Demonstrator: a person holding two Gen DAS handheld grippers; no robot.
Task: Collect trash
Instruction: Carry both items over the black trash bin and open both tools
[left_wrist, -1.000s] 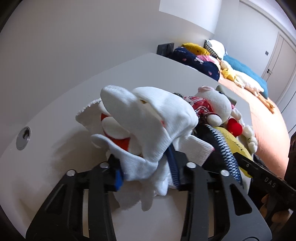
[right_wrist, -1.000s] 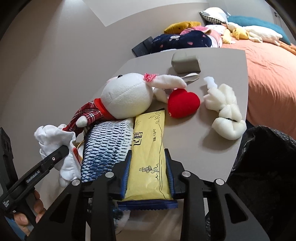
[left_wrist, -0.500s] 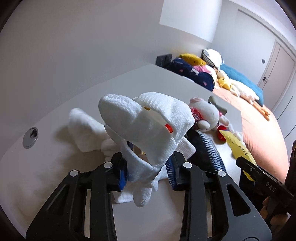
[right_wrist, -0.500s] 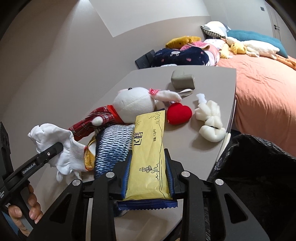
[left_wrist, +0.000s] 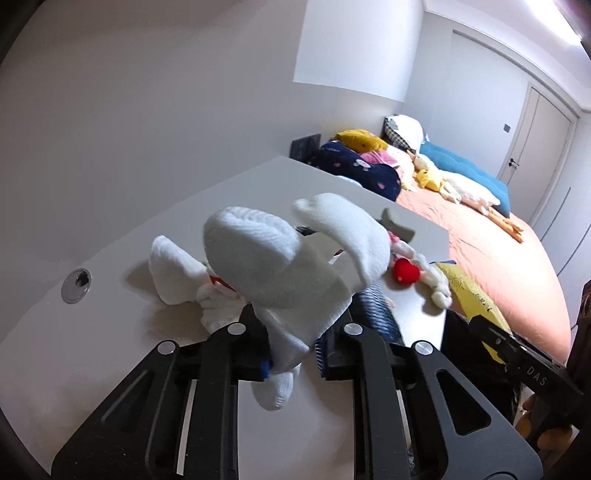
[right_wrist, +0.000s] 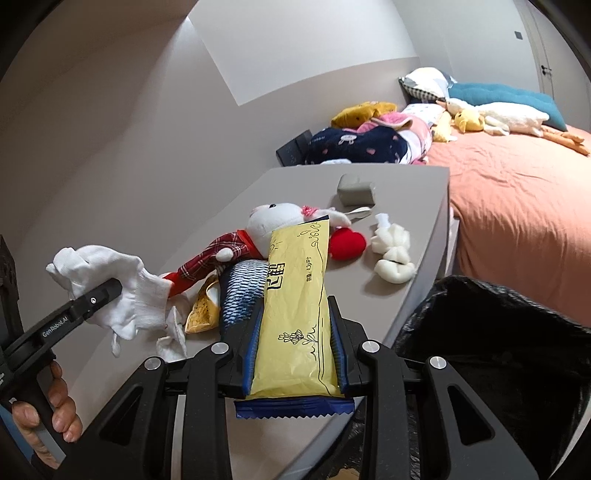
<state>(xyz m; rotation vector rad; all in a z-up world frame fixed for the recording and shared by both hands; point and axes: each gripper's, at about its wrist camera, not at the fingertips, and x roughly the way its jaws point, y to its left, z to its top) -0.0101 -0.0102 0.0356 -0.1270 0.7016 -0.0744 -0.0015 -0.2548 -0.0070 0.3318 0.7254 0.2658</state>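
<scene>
My left gripper is closing tight on a white sock, which hangs above the grey table. The same sock shows at the left of the right wrist view, pinched by the left gripper. My right gripper is shut on a yellow snack packet with a dark blue end, held off the table. A black trash bag gapes just right of it, past the table edge. A blue scale-patterned packet and a golden wrapper lie on the table.
A plush rabbit with a red heart, a bundle of white rolled socks and a grey block lie farther back. More white cloth rests near a cable hole. An orange bed stands beyond.
Both grippers have risen and pulled back with their loads. The white sock came up off the pile, and the left jaws stand narrower. The yellow packet has left the table.
</scene>
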